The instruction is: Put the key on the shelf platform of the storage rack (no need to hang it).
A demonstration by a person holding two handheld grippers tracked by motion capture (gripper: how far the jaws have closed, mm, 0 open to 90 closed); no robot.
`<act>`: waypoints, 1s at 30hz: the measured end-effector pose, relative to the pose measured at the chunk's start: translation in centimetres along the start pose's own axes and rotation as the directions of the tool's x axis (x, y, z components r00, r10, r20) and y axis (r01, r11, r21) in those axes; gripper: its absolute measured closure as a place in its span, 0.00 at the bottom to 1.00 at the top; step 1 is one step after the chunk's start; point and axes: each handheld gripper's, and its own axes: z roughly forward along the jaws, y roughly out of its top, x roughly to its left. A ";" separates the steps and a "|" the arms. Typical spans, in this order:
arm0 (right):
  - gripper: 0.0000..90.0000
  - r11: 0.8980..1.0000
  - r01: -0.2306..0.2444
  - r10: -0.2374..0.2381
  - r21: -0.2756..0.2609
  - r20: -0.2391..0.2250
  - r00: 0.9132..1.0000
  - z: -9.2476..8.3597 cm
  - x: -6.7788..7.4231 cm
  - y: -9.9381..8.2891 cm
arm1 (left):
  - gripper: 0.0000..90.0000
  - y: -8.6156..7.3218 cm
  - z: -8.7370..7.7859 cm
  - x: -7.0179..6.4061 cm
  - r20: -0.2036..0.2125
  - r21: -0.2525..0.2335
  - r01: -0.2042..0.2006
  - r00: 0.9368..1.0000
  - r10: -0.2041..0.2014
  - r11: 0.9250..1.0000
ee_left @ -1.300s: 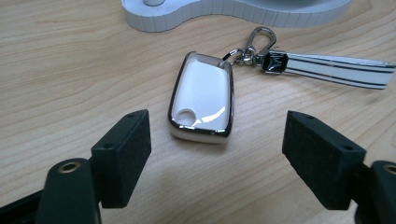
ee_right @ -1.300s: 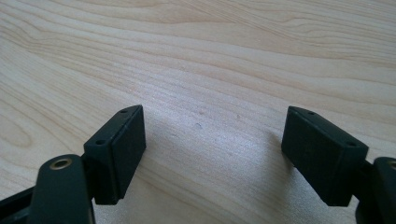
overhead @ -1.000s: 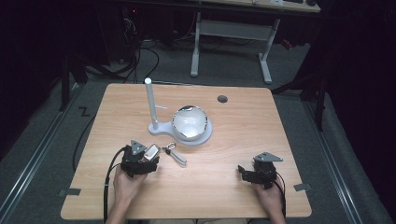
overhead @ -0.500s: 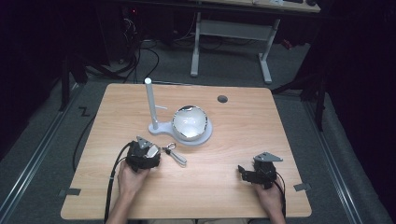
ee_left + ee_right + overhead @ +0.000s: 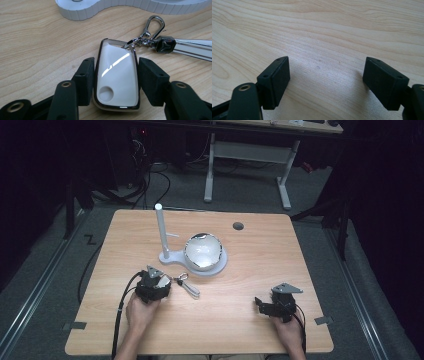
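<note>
In the left gripper view the white strap [image 5: 192, 47] runs off the edge at three o'clock, and the white stand [image 5: 130, 7] is cut off at twelve.

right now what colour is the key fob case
Glossy white with a silver metal rim, seen best in the left gripper view: key fob case.

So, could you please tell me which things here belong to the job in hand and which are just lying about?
In the job:
- white key fob, pads pressed on both its sides
- left gripper, its jaws just closed onto the fob
- keyring clip and strap, attached to the fob

Lying about:
- white stand with post
- bowl
- right gripper, open over bare table
</note>
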 end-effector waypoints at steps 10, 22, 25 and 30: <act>0.25 1.000 0.000 0.000 0.000 0.000 1.000 0.0 0.0 0.0 | 0.56 0.3 -0.2 -0.1 -0.010 0.018 0.000 1.000 0.001 1.000; 0.25 1.000 0.000 0.000 0.000 0.000 1.000 0.0 0.0 0.0 | 0.57 0.9 -2.5 -1.0 0.038 0.023 0.053 0.998 -0.054 0.998; 0.25 1.000 0.000 0.000 0.000 0.000 1.000 0.0 0.0 0.0 | 0.57 1.2 -3.0 -1.1 0.047 0.026 0.060 0.997 -0.061 0.998; 0.25 1.000 0.000 0.000 0.000 0.000 1.000 0.0 0.0 0.0 | 0.57 1.7 -4.2 -1.9 0.082 0.027 0.064 0.994 -0.066 0.998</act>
